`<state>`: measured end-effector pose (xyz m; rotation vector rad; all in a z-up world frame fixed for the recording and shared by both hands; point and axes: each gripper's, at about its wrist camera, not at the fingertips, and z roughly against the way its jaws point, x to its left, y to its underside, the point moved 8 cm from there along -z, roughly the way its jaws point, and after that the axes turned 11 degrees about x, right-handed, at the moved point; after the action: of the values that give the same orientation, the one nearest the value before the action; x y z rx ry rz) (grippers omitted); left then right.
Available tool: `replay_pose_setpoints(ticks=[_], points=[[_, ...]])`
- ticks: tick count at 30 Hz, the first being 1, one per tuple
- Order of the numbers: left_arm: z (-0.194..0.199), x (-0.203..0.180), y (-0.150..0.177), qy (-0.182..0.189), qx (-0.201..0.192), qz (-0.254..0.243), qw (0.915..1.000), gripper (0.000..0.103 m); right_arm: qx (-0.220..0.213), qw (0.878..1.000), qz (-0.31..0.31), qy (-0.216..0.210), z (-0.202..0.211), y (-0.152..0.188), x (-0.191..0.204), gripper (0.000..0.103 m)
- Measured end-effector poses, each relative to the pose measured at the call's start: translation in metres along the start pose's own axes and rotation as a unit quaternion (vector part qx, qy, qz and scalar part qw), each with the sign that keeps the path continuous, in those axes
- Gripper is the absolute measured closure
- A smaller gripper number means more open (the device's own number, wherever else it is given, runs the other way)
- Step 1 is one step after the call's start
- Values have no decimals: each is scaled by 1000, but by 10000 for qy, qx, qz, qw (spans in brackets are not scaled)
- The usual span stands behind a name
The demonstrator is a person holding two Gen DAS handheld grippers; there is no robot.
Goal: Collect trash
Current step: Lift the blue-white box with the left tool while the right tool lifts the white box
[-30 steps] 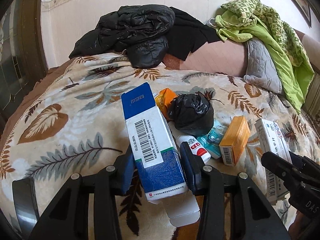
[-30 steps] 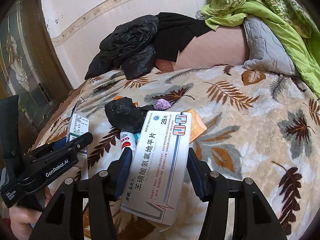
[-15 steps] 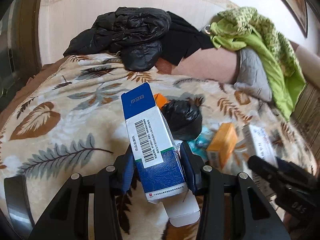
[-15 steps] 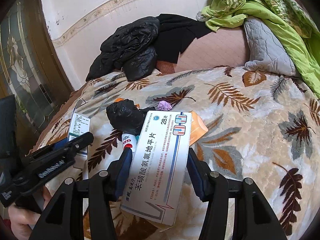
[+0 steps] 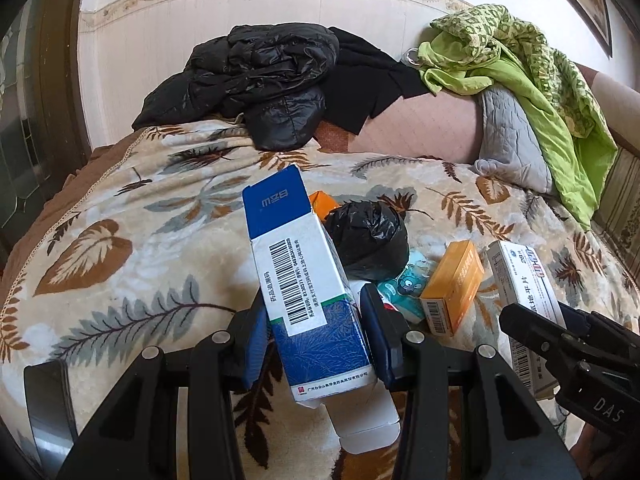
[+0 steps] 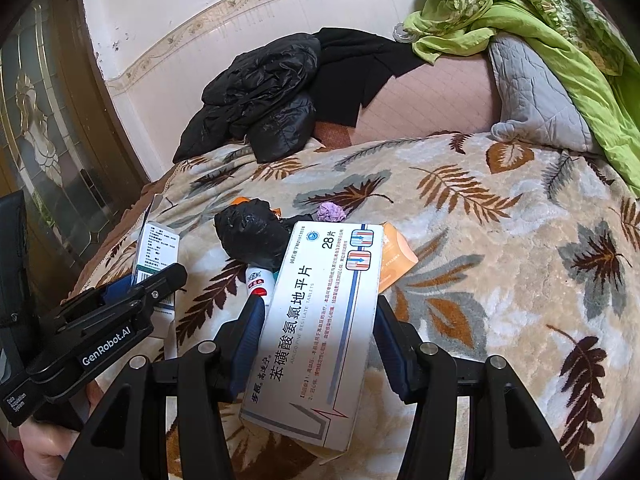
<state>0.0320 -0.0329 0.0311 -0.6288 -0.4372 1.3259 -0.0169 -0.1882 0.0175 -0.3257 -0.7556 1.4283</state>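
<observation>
My left gripper [image 5: 316,336] is shut on a blue and white medicine box [image 5: 304,280] with a barcode, held above the leaf-patterned blanket [image 5: 120,264]. My right gripper [image 6: 320,344] is shut on a white tablet box [image 6: 320,320] marked 28. On the blanket lie a knotted black bag [image 5: 368,244], an orange box [image 5: 452,288], a small white bottle with a red label [image 6: 258,278], a teal wrapper [image 5: 408,284] and a purple paper ball [image 6: 330,212]. The right gripper also shows in the left wrist view [image 5: 560,344], the left gripper in the right wrist view [image 6: 120,312].
Black jackets [image 5: 260,80] are piled at the back against the wall. A green cloth [image 5: 520,64] and a grey quilted cushion [image 5: 516,140] lie at the back right. A dark glass door [image 6: 44,140] stands to the left.
Both grippers keep hold of their boxes. The left wrist view has shifted a little, the trash pile now sits slightly nearer. The right view is almost unchanged.
</observation>
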Motion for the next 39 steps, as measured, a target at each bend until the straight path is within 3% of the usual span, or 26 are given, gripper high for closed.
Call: replay_pose_setpoints(ticks=[25, 39], points=[[7, -2, -2, -248, -178, -206, 9993, 60, -12, 10000, 2, -16, 0, -1, -1, 45], [22, 33, -11, -890, -526, 302, 9942, 60, -11, 10000, 29, -34, 0, -2, 1, 44]])
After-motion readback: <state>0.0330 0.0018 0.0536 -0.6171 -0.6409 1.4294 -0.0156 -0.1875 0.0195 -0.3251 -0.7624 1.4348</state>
